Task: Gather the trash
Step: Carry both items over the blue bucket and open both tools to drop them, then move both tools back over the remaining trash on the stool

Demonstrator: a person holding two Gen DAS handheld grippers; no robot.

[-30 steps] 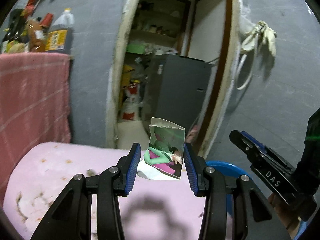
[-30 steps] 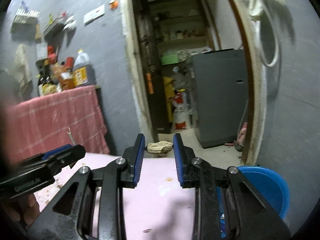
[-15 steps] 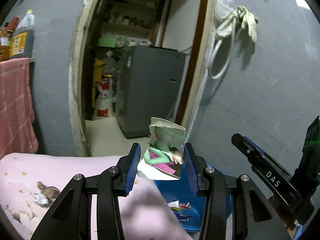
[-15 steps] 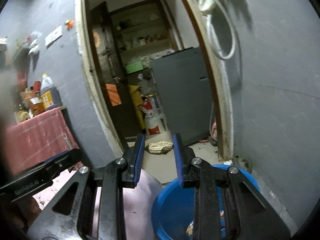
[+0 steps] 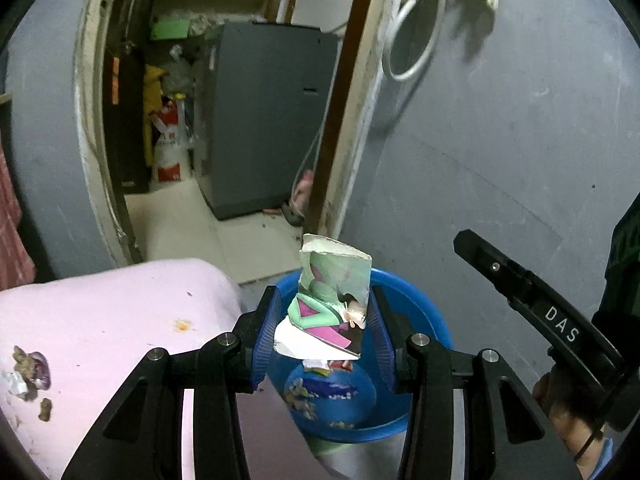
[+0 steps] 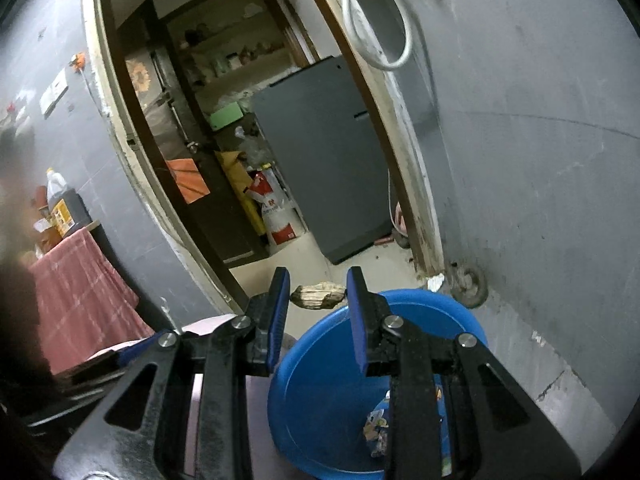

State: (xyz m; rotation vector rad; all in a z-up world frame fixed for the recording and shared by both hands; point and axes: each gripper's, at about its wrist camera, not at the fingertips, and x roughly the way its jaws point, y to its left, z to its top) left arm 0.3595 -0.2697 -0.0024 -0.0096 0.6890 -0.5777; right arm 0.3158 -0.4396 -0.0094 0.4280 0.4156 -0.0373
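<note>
My left gripper (image 5: 323,314) is shut on a crumpled green, pink and white paper wrapper (image 5: 332,300), held over the near rim of a blue plastic basin (image 5: 416,312) on the floor. Colourful wrappers (image 5: 324,392) lie in the basin's bottom. In the right wrist view my right gripper (image 6: 318,294) is shut on a small brownish crumpled scrap (image 6: 318,296), hanging just above the far rim of the same blue basin (image 6: 320,392). The right gripper's black body (image 5: 532,308) shows at the right of the left wrist view, with a hand below it.
A pink-covered table (image 5: 100,328) with crumbs and a small piece of litter (image 5: 32,368) sits left of the basin. Behind are a grey wall (image 5: 500,140), an open doorway (image 5: 224,200) with a grey appliance (image 5: 264,120), and a red checked cloth (image 6: 80,288).
Both grippers swung right and slightly down, off the pink table toward the blue basin, which now lies under them. Each keeps its piece of trash.
</note>
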